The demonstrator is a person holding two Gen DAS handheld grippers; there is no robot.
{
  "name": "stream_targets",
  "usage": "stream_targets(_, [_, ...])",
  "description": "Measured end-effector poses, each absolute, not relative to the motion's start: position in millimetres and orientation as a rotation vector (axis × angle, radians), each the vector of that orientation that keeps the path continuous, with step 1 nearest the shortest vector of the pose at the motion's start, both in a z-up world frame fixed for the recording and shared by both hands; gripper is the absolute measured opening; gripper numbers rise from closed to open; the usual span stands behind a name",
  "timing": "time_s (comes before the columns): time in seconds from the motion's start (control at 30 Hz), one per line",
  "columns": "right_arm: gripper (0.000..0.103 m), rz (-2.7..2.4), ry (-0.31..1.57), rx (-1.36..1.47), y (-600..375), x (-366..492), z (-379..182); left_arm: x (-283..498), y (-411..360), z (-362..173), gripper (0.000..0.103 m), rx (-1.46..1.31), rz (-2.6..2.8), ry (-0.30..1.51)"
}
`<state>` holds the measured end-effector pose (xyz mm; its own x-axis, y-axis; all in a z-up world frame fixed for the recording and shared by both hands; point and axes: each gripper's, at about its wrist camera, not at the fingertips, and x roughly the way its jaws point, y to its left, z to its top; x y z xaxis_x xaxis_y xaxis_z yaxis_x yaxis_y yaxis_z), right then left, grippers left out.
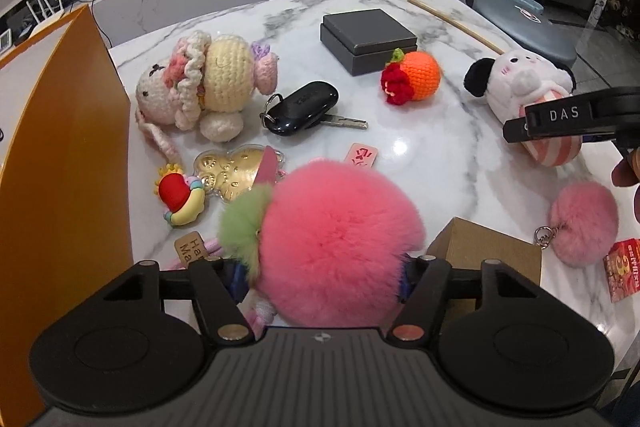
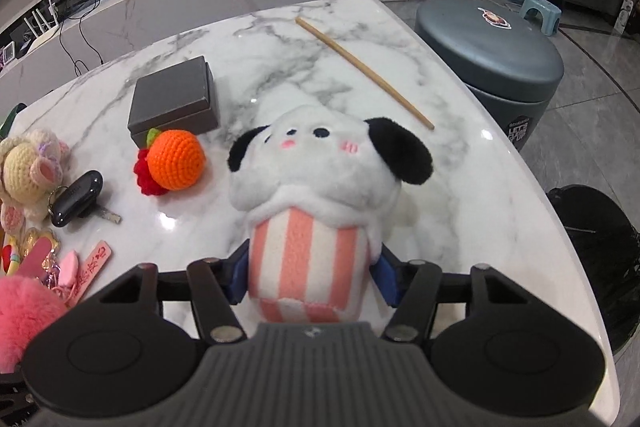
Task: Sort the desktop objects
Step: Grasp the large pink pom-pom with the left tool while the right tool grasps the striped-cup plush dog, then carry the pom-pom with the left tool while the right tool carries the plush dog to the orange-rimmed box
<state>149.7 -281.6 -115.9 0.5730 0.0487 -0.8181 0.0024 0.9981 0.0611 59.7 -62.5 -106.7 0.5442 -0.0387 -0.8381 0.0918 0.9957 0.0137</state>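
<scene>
My left gripper (image 1: pixel 322 279) is shut on a big pink fluffy pompom (image 1: pixel 340 239) with a green tuft, which hides both fingertips. My right gripper (image 2: pixel 310 279) is shut on the striped pink-and-white body of a white plush dog (image 2: pixel 320 187) with black ears; this plush also shows in the left wrist view (image 1: pixel 520 83) with the right gripper (image 1: pixel 560 119) over it. On the marble table (image 1: pixel 420 147) lie a crochet doll (image 1: pixel 200 83), a car key (image 1: pixel 304 107), a crochet orange (image 1: pixel 416 75), a gold charm (image 1: pixel 232 171) and a small pink pompom (image 1: pixel 584 223).
An orange box wall (image 1: pixel 60 167) stands at the left. A grey box (image 1: pixel 368 39) sits at the back, a wooden stick (image 2: pixel 364 71) behind the plush, a cardboard box (image 1: pixel 484 251) near the front. A grey stool (image 2: pixel 492 55) stands past the table's right edge.
</scene>
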Motion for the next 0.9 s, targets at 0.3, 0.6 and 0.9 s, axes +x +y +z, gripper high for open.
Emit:
stream_targets(0.3, [0.061, 0.036, 0.948, 0.051, -282, 149, -113, 57, -66, -104, 0.065, 0.085, -0.079, 0.974])
stream_targets(0.6, [0.061, 0.05, 0.908, 0.067, -283, 141, -99, 57, -59, -97, 0.056, 0.027, -0.085, 0.962])
stream_targets(0.9, [0.061, 0.077, 0.864, 0.053, -278, 130, -82, 54, -56, -87, 0.056, 0.004, -0.09, 0.945])
